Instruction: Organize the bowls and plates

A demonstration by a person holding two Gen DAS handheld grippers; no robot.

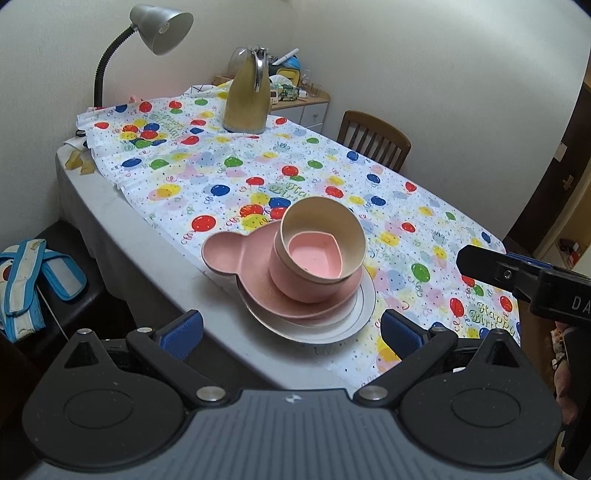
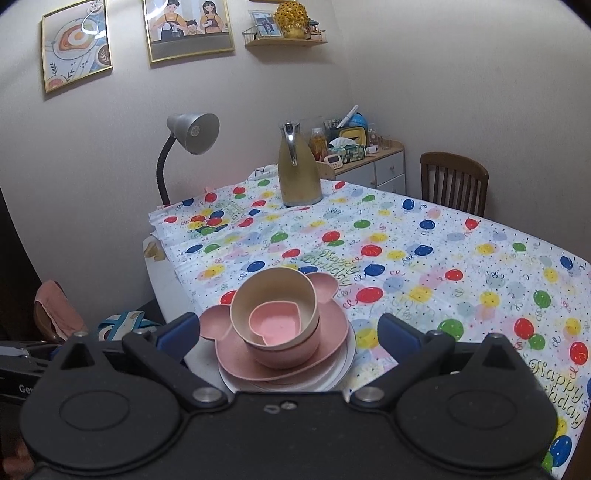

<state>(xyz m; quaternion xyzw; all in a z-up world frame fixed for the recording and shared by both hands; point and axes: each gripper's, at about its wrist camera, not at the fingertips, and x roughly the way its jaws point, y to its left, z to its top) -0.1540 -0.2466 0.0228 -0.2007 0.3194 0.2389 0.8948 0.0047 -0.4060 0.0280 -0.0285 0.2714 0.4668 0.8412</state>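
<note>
A stack of dishes stands at the table's near left edge. At the bottom is a white plate (image 1: 364, 314) (image 2: 349, 360). On it lies a pink bear-shaped plate (image 1: 229, 254) (image 2: 225, 354), then a pink bowl (image 1: 295, 290) (image 2: 282, 358). Tilted inside that is a cream bowl (image 1: 325, 218) (image 2: 275, 286) with a small pink heart dish (image 1: 314, 256) (image 2: 275, 326) in it. My left gripper (image 1: 291, 332) is open, just short of the stack. My right gripper (image 2: 288, 332) is open too, its blue pads standing apart on either side of the stack. Neither touches it.
A balloon-print cloth (image 1: 229, 173) covers most of the table. A tall yellow jug (image 1: 245, 99) and a grey desk lamp (image 1: 162, 27) stand at the far end. A wooden chair (image 2: 454, 182) and a cluttered cabinet (image 2: 373, 166) are beyond. A blue-and-white bag (image 1: 26, 280) lies low on the left.
</note>
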